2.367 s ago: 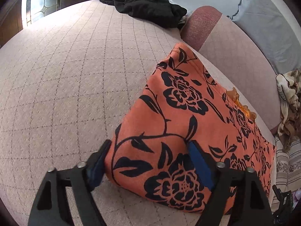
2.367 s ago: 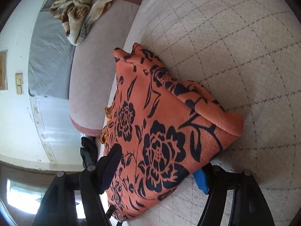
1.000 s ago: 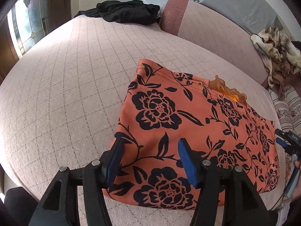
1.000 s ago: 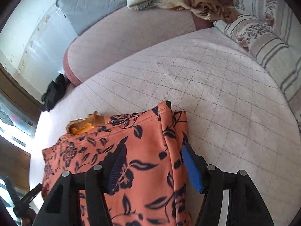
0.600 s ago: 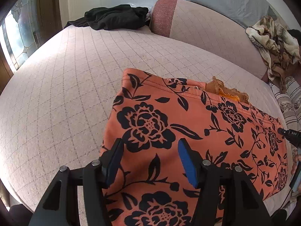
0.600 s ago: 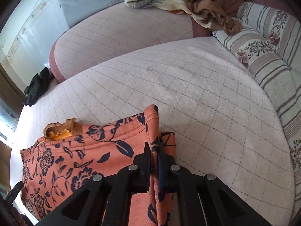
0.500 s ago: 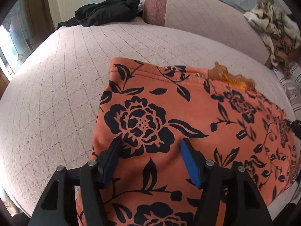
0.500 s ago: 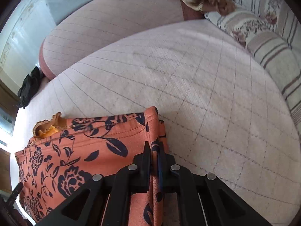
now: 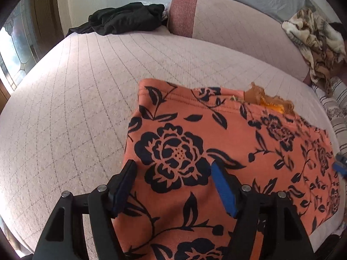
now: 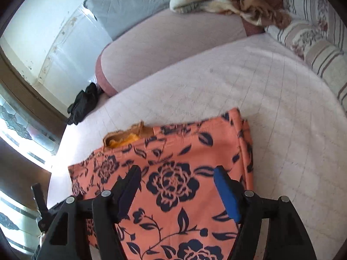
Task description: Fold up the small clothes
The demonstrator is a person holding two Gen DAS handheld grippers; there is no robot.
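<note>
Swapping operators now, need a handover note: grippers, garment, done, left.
Left gripper: open, empty, over the left part of the orange floral garment.
Right gripper: open, empty, over its right part.
Garment lies flat on the quilted bed, already folded; doubled edge on its right side, orange frill poking out at the far edge.
Left: probably one more fold, then set aside. Black clothes wait at the bed's far corner.

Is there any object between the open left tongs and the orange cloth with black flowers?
No, nothing visible stands between them. The left tongs are open directly over the orange floral cloth, which lies flat on the pink quilted bed. The black clothing pile lies far away at the bed's far edge.
</note>
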